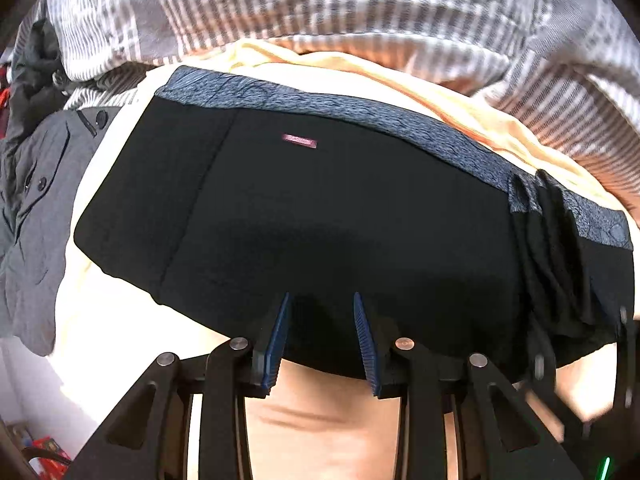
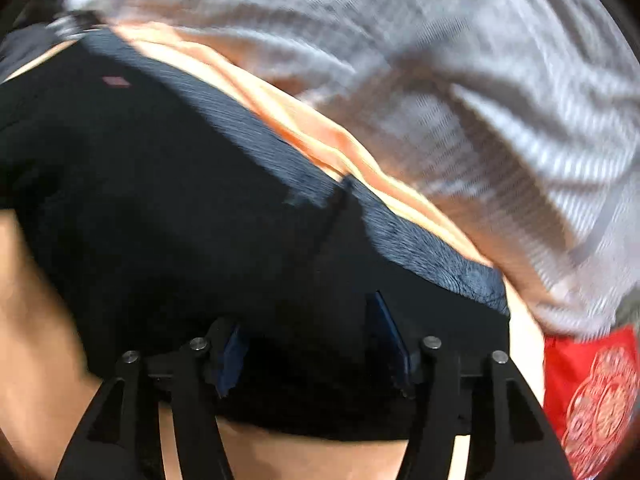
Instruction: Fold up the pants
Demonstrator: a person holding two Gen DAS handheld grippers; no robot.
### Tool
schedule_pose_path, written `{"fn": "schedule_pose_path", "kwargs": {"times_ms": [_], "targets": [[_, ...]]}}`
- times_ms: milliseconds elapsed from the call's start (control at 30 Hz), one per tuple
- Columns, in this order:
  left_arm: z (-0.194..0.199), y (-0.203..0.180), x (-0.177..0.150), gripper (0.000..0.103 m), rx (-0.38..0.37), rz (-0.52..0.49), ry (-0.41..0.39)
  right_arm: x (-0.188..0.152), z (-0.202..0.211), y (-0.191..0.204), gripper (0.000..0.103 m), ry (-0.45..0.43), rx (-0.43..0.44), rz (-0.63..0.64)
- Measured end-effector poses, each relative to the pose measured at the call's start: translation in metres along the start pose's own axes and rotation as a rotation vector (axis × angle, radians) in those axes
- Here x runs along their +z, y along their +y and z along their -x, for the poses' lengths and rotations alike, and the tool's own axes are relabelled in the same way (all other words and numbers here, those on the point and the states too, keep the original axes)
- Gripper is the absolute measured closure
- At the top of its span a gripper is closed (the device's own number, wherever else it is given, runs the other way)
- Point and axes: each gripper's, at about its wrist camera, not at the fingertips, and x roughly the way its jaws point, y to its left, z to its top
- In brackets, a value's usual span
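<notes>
The black pants (image 1: 320,216) lie folded into a wide flat bundle on a cream sheet (image 1: 120,304), with a blue-grey patterned waistband (image 1: 360,108) along the far edge and a small pink label (image 1: 299,141). My left gripper (image 1: 320,300) is open, its blue pads (image 1: 276,340) over the bundle's near edge with nothing between them. The right gripper's arm shows at the far right (image 1: 624,344). In the blurred right wrist view my right gripper (image 2: 312,320) is open over the pants (image 2: 180,208) near the bundle's right end; the waistband (image 2: 420,248) runs diagonally.
A grey-and-white striped duvet (image 1: 360,8) is bunched behind the pants, over an orange-cream cloth (image 1: 480,112). A grey buttoned garment (image 1: 32,208) lies at the left. A red patterned fabric (image 2: 592,392) sits at the right. Clutter shows at the lower left (image 1: 44,452).
</notes>
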Motion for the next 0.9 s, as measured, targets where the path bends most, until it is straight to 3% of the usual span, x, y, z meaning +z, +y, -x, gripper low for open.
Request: {"fn": "schedule_pose_path", "kwargs": {"times_ms": [67,167,200,233,267,333,433,600,633,667,700,800,833,900], "targets": [[0.007,-0.005,-0.005,0.068,-0.023,-0.012,0.004,-0.011,0.022,-0.007,0.040,-0.016,0.056,-0.012],[0.023,-0.038,-0.018,0.068,-0.108,-0.072,0.005,-0.031,0.035,-0.068,0.040,0.000,0.155,-0.196],[0.025,-0.049,-0.018,0.062,-0.148,-0.095,0.008,-0.039,0.035,-0.085,0.040,0.010,0.170,-0.261],[0.027,-0.061,-0.018,0.038,-0.191,-0.115,0.010,-0.050,0.034,-0.110,0.040,0.028,0.184,-0.357],[0.032,-0.073,-0.020,0.026,-0.229,-0.126,0.001,-0.062,0.034,-0.125,0.040,0.045,0.193,-0.428],[0.038,-0.095,-0.021,0.026,-0.296,-0.155,-0.016,-0.086,0.021,-0.167,0.040,0.106,0.199,-0.598],[0.042,-0.122,-0.020,0.026,-0.334,-0.187,-0.020,-0.119,0.007,-0.210,0.040,0.152,0.242,-0.815],[0.034,-0.158,-0.019,0.026,-0.341,-0.236,0.016,-0.148,-0.017,-0.240,0.040,0.163,0.355,-1.006],[0.030,-0.164,-0.019,0.029,-0.336,-0.244,0.023,-0.150,-0.022,-0.240,0.040,0.164,0.379,-1.020],[0.026,-0.167,-0.019,0.052,-0.337,-0.251,0.030,-0.151,-0.029,-0.240,0.040,0.169,0.410,-1.032],[0.019,-0.174,-0.019,0.064,-0.335,-0.269,0.057,-0.154,-0.035,-0.239,0.042,0.182,0.435,-1.049],[0.015,-0.182,-0.023,0.084,-0.301,-0.297,0.068,-0.157,-0.040,-0.239,0.054,0.203,0.414,-1.047],[0.017,-0.182,-0.024,0.098,-0.307,-0.302,0.064,-0.159,-0.039,-0.241,0.059,0.200,0.422,-1.049],[0.022,-0.180,-0.025,0.099,-0.339,-0.302,0.059,-0.162,-0.034,-0.245,0.066,0.195,0.444,-1.049]]}}
